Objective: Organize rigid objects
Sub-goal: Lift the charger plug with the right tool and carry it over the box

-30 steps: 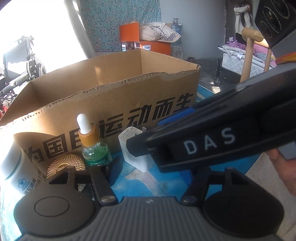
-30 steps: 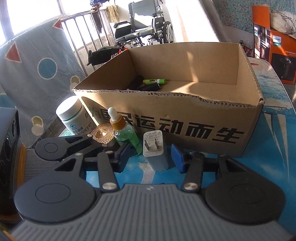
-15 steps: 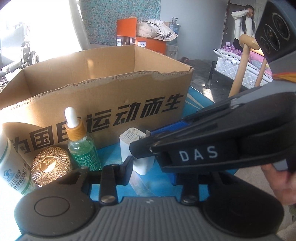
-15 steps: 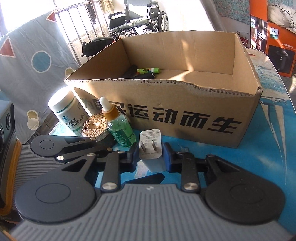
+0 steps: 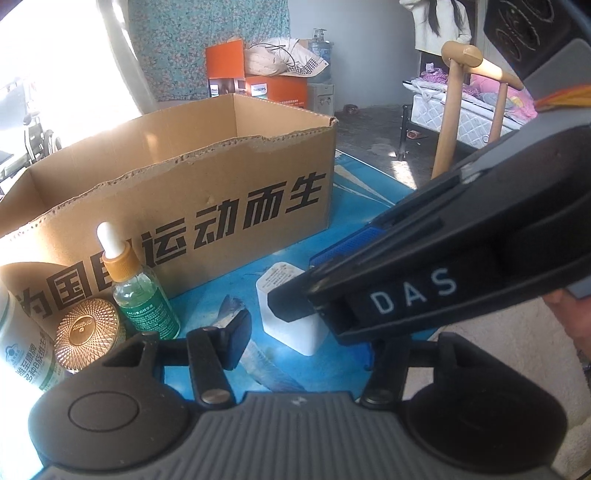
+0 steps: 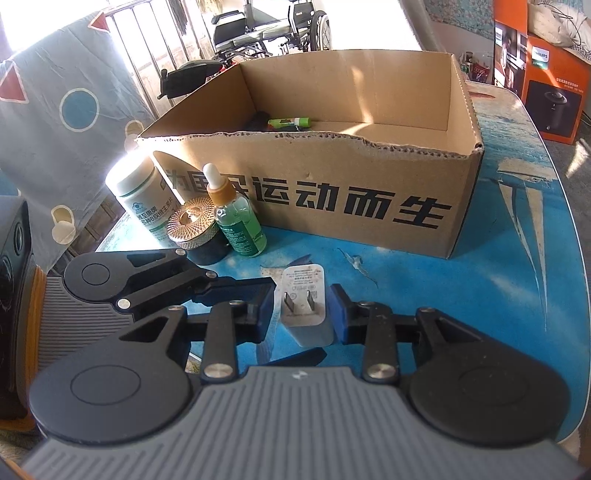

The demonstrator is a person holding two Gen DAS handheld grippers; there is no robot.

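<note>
A white plug charger (image 6: 305, 306) stands on the blue table between the blue pads of my right gripper (image 6: 303, 314), which is shut on it. The charger also shows in the left wrist view (image 5: 288, 310), partly behind the right gripper's finger. My left gripper (image 5: 306, 332) is open and empty just left of the charger. A green dropper bottle (image 6: 236, 218), a gold-lidded jar (image 6: 195, 232) and a white supplement bottle (image 6: 142, 199) stand by the cardboard box (image 6: 332, 192). The box holds a green tube (image 6: 290, 121) and dark items.
The blue table (image 6: 517, 229) runs right of the box. Orange Philips boxes (image 6: 546, 74) stand at the far right. A wheelchair (image 6: 266, 29) and a railing are behind the box. A patterned cloth (image 6: 55, 103) hangs at the left. A bed (image 5: 480, 103) is farther off.
My right gripper has closed onto the charger and drawn it back from the box, away from the bottles. The left gripper has shifted and stays open.
</note>
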